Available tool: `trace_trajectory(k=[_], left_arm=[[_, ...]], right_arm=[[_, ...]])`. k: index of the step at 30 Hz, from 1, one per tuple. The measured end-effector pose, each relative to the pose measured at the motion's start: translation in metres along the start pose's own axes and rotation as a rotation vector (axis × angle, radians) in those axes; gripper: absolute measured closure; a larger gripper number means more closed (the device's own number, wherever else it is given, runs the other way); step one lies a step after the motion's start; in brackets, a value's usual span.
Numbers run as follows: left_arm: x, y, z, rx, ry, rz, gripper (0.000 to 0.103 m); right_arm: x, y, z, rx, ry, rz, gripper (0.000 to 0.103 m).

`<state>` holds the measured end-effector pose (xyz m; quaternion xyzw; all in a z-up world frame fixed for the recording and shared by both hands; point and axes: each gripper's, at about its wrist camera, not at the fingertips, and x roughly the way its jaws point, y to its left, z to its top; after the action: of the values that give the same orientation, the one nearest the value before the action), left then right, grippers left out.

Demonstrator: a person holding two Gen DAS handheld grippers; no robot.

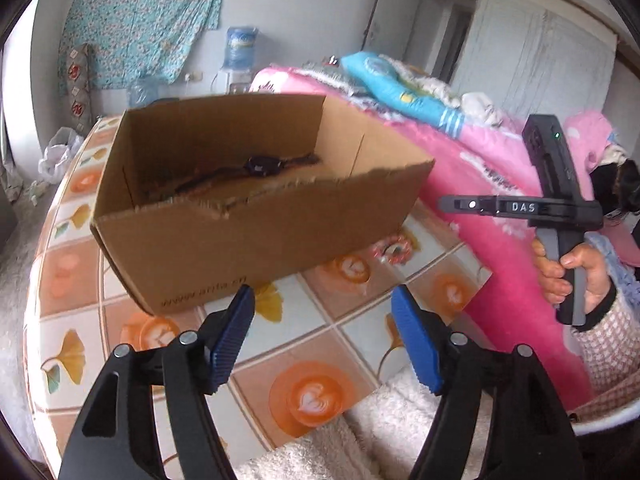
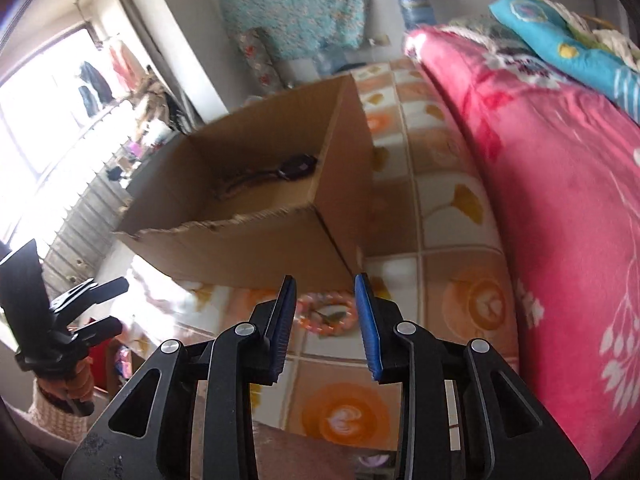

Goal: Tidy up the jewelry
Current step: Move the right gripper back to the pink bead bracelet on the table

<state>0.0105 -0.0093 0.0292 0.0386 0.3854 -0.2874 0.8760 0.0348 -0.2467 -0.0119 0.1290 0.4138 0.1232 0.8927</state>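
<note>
Pink blanket [image 2: 560, 200] with white print fills the right side, piled on something beside the surface; a blue patterned cloth [image 2: 560, 40] lies on top of it. Surface [image 1: 320, 380] has a covering printed with orange latte cups and yellow leaves. Open cardboard box [image 1: 248, 220] stands on the surface, near rim torn and ragged, print along its lower front. Inside the box, on the bottom, lies a dark watch-like piece [image 1: 258, 166] with a dark round face and strap, stretched out toward the far wall; also seen in the right wrist view [image 2: 296, 168]. A pink-orange beaded bracelet [image 2: 326, 314] lies flat on the surface just beside the box's near right corner, outside the box; the left wrist view shows it too [image 1: 394, 246], partly blurred.

Left gripper [image 1: 324, 340]: jaws wide apart, nothing between the blue pads, hovering above the surface in front of the box, touching nothing. Right gripper [image 2: 326, 322]: jaws partly apart, nothing clamped; the bracelet shows in the gap but lies on the surface beyond the tips, not gripped. A hand [image 1: 568, 276] in a pink checked sleeve holds the right gripper's handle. Background: teal floral cloth [image 1: 140, 20] on the wall, water jug [image 1: 240, 46] below it.
</note>
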Motion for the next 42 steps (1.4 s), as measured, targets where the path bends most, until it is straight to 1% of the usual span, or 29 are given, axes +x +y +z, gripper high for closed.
trace_trajectory(k=[1,3,5,7,11,13,18,21,27,32,38,42], left_arm=[[0.01,-0.001,-0.004,0.005,0.029,0.043,0.034],[0.031,-0.003,-0.013,0.018,0.091,0.135,0.033],[0.044,-0.003,-0.017,0.028,0.129,0.184,0.031],[0.052,-0.001,-0.021,0.022,0.143,0.203,0.024],[0.064,0.006,-0.024,-0.031,0.17,0.232,0.02],[0.065,0.009,-0.025,-0.046,0.169,0.258,0.017],[0.068,0.013,-0.026,-0.071,0.167,0.296,0.009],[0.067,0.017,-0.029,-0.081,0.166,0.305,0.006],[0.065,0.023,-0.032,-0.086,0.156,0.315,0.006],[0.064,0.021,-0.035,-0.095,0.15,0.324,0.006],[0.063,0.017,-0.038,-0.115,0.143,0.344,0.006],[0.063,0.014,-0.039,-0.134,0.135,0.36,0.006]], right_arm=[[0.013,-0.004,-0.003,0.009,0.03,-0.026,0.073],[0.031,-0.012,-0.008,0.031,0.075,-0.039,0.073],[0.045,-0.016,-0.01,0.041,0.101,-0.06,0.073],[0.054,-0.016,-0.009,0.037,0.113,-0.064,0.073],[0.064,-0.007,-0.005,-0.029,0.11,-0.113,0.075],[0.067,-0.002,-0.005,-0.065,0.109,-0.143,0.076],[0.066,0.009,-0.013,-0.118,0.125,-0.172,0.093],[0.058,0.013,-0.021,-0.114,0.136,-0.155,0.095],[0.052,0.027,-0.036,-0.112,0.156,-0.099,0.095],[0.052,0.054,-0.042,-0.117,0.161,-0.018,0.095],[0.058,0.088,-0.044,-0.158,0.156,0.066,0.095],[0.062,0.104,-0.047,-0.186,0.159,0.096,0.095]])
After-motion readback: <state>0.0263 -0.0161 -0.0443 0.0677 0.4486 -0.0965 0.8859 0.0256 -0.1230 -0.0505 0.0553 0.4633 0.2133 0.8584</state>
